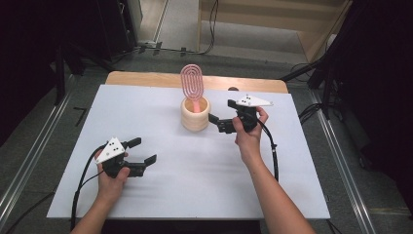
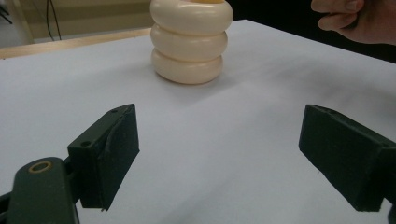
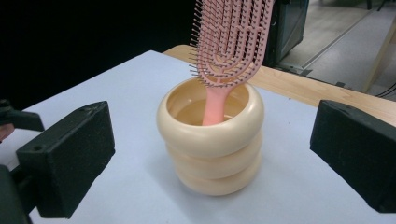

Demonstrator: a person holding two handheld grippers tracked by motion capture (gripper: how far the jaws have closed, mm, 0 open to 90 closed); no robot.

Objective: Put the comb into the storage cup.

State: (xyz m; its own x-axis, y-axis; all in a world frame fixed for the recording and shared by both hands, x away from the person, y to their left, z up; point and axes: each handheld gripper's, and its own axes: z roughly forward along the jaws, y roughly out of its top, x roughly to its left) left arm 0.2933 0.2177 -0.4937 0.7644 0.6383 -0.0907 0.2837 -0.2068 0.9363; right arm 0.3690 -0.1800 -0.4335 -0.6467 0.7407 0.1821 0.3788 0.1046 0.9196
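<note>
We note a cream ribbed holder [image 1: 194,115], three stacked rings in shape, standing upright on the white tabletop [image 1: 146,195], a little toward 12 o'clock from the tabletop's middle. In it stands a pink vented hairbrush [image 1: 191,84], handle down and bristle head up. In the right gripper view the handle [image 3: 215,106] drops into the holder [image 3: 211,140] and leans on the far inner wall; the head [image 3: 231,37] rises clear of the rim and tilts slightly back. We see nothing else inside the holder.

Right gripper [image 1: 219,113]: held by the right hand [image 1: 249,134] at 3 o'clock of the holder, just beside it, pointing at it. Its jaws stand wide apart, holding nothing. In the right gripper view the holder sits between and beyond the two black pads [image 3: 74,154]; neither pad touches it.

Left gripper [image 1: 142,150]: held by the left hand [image 1: 113,180] at about 7 o'clock of the holder, well apart from it, low over the tabletop. Its jaws are also spread wide and hold nothing. In the left gripper view we see bare white tabletop [image 2: 210,140] between the pads [image 2: 116,154], the holder [image 2: 190,41] farther off at 12 o'clock, and the other hand [image 2: 359,21] at the upper right.

A strip of wooden edge [image 1: 146,78] shows beyond the white sheet at the far side.
</note>
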